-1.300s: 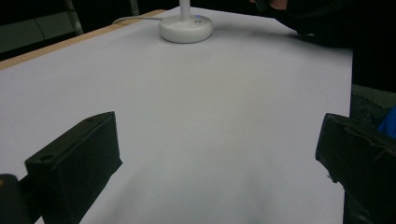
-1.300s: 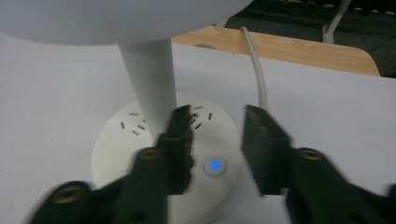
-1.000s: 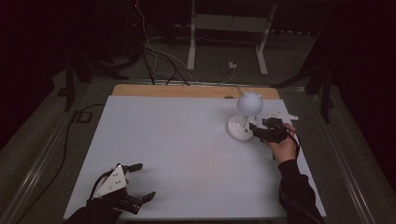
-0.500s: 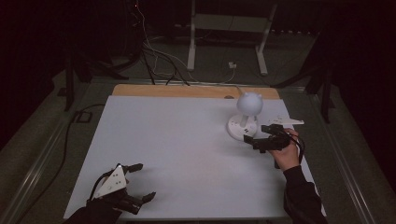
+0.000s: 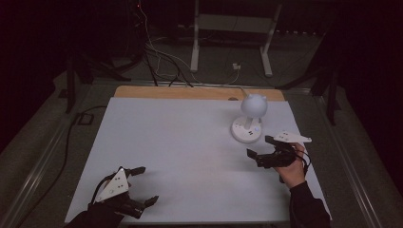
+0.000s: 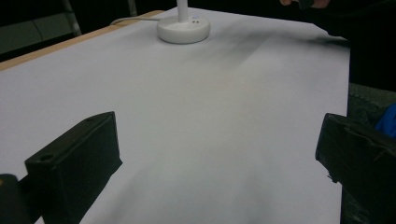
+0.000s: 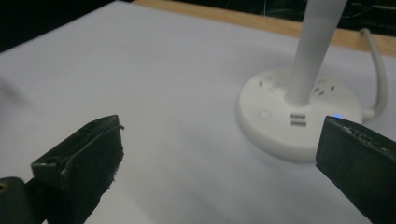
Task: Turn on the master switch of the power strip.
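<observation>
A white desk lamp point(image 5: 251, 118) with a round head stands on a round base point(image 7: 299, 116) at the back right of the white table point(image 5: 166, 142); a small blue light point(image 7: 337, 116) glows on the base. My right gripper point(image 5: 259, 146) hovers just in front of the base, apart from it. Its jaws have just been opening and now stand wide with nothing between them point(image 7: 222, 140). My left gripper point(image 5: 148, 184) rests open and empty near the front left edge. From the left gripper view point(image 6: 219, 135) the lamp base point(image 6: 183, 30) sits far off.
A white cable point(image 7: 378, 70) runs from the lamp base over the wooden strip point(image 5: 190, 92) at the table's far edge. Behind the table, a metal stand point(image 5: 233, 28) and loose cables point(image 5: 157, 57) lie on the dark floor.
The right gripper has drawn back from the lamp base toward the near side, and its jaws have spread wider. The left gripper has stayed put.
</observation>
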Tool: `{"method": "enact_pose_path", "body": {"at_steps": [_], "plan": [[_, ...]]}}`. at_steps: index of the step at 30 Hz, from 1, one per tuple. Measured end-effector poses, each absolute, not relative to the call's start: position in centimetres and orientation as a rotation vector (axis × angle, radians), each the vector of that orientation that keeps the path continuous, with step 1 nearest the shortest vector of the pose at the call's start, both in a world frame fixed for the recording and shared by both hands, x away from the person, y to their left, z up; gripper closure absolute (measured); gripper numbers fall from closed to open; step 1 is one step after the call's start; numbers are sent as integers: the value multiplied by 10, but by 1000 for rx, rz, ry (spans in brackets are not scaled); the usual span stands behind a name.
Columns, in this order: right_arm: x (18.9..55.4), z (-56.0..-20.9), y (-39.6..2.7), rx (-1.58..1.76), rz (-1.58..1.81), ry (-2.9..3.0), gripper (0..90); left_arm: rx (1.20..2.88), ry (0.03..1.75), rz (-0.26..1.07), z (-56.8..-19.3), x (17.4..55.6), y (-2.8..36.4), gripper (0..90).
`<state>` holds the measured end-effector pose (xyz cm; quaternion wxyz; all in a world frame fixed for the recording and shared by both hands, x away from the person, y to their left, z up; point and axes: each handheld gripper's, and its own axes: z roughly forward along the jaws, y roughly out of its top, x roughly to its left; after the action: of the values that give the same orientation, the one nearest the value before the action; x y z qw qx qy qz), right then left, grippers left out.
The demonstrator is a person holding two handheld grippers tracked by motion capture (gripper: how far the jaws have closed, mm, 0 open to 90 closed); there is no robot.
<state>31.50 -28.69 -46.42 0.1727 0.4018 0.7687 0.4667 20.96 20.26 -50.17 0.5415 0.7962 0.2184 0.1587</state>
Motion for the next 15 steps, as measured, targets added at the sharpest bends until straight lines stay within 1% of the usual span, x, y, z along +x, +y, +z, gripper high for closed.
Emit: {"method": "enact_pose_path", "body": {"at_steps": [15], "plan": [[287, -489, -285, 1066, 1287, 2340, 2, 1892, 521, 379, -502, 210, 203, 4]]}}
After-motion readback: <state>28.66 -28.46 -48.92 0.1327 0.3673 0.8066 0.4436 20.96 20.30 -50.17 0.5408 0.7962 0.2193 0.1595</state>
